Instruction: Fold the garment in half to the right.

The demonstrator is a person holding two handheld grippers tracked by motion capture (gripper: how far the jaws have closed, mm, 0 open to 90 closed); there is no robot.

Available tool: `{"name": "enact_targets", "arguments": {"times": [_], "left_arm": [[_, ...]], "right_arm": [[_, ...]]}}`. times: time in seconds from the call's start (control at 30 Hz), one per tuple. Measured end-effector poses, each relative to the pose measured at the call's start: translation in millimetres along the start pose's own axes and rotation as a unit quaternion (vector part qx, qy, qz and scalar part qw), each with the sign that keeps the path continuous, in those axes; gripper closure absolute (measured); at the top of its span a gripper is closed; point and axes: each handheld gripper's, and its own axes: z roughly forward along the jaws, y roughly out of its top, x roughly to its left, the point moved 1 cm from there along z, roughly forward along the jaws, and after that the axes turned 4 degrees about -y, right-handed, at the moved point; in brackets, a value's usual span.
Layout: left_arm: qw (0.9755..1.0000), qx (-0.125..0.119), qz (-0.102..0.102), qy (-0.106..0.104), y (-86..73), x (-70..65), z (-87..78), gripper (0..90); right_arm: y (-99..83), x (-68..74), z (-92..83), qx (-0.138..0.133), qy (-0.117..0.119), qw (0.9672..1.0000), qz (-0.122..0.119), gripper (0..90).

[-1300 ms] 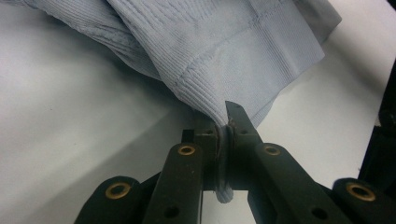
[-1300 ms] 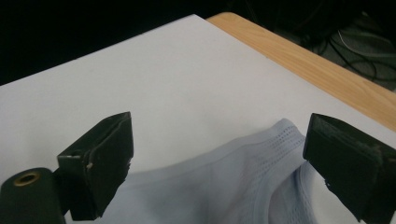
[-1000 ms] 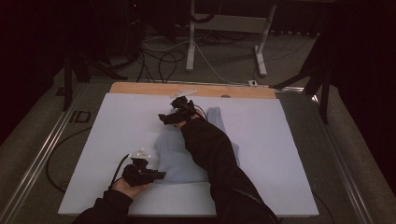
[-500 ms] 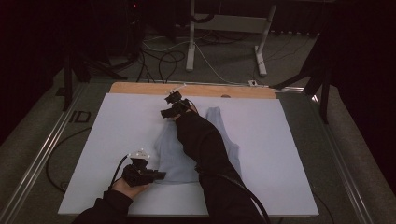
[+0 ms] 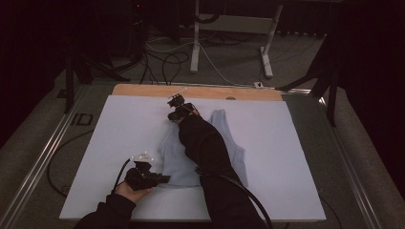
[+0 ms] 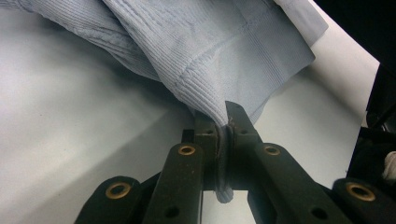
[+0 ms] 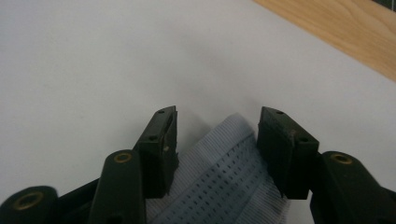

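Right hand-held gripper (image 7: pixel 217 140) moved farther out, closing; one garment (image 5: pixel 229 152); two hand-held grippers.

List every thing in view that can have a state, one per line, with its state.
light blue garment: lying flat on the white table cover, partly under the person's right sleeve, gripped at its near left corner.
left gripper: shut on the garment's ribbed hem.
right gripper: jaws part open and just closing, a strap end of the garment between them, pads not yet pressing.
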Motion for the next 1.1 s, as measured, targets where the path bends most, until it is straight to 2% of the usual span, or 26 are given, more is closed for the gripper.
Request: {"name": "enact_targets", "arguments": {"times": [0.2, 0.3, 0.4, 0.57, 0.63, 0.67, 0.73, 0.8, 0.83, 0.87, 0.93, 1.03, 1.1], "left_arm": [[1.0000, 0.000, 0.000, 0.000, -0.2, -0.3, 0.5, 86.1], [1.0000, 0.001, 0.000, 0.000, -0.4, -0.3, 1.1, 86.1], [1.0000, 0.000, 0.000, 0.000, -0.4, -0.7, 1.6, 86.1], [1.0000, 0.000, 0.000, -0.001, -0.4, -1.5, 2.0, 86.1], [1.0000, 0.000, 0.000, 0.000, -0.6, -1.8, 1.9, 86.1], [1.0000, 0.000, 0.000, 0.000, -0.6, -1.8, 1.9, 86.1], [1.0000, 0.000, 0.000, -0.001, -0.7, -1.2, 1.8, 86.1], [1.0000, 0.000, -0.001, -0.001, -0.8, -0.7, 2.1, 86.1], [1.0000, 0.001, -0.001, -0.002, -0.8, -0.3, 2.1, 86.1], [1.0000, 0.001, -0.002, -0.002, -0.8, 0.1, 2.1, 86.1], [1.0000, 0.001, -0.003, -0.004, -0.8, 0.9, 2.3, 86.1], [1.0000, 0.000, -0.004, -0.004, -0.8, 1.0, 2.2, 86.1], [1.0000, -0.001, -0.004, -0.003, -0.6, 1.4, 1.7, 86.1]], "right_arm": [[-2.1, 0.9, 3.7, 0.007, -0.002, 1.0000, -0.004, 49.9], [-3.8, 3.5, 5.9, 0.009, -0.012, 0.9997, -0.017, 52.3], [-3.4, 3.4, 6.2, 0.010, -0.014, 0.9997, -0.019, 54.7], [-2.8, 7.0, 5.2, 0.015, -0.026, 0.9989, -0.035, 63.7], [-2.7, 8.3, 4.5, 0.016, -0.031, 0.9983, -0.048, 75.6], [-3.2, 7.2, 4.2, 0.016, -0.037, 0.9976, -0.057, 75.7], [-3.8, 7.3, 4.1, 0.014, -0.036, 0.9977, -0.056, 76.2], [-3.5, 7.9, 3.6, 0.014, -0.037, 0.9972, -0.064, 81.1], [-3.2, 7.9, 3.1, 0.009, -0.036, 0.9971, -0.066, 86.9], [-2.4, 8.0, 2.3, 0.011, -0.030, 0.9975, -0.062, 87.2], [-1.9, 9.9, 1.4, 0.015, -0.040, 0.9957, -0.082, 87.4], [-1.6, 10.5, 0.6, 0.013, -0.039, 0.9957, -0.084, 87.5], [0.4, 5.4, -6.6, 0.004, -0.043, 0.9960, -0.079, 87.8]]}}
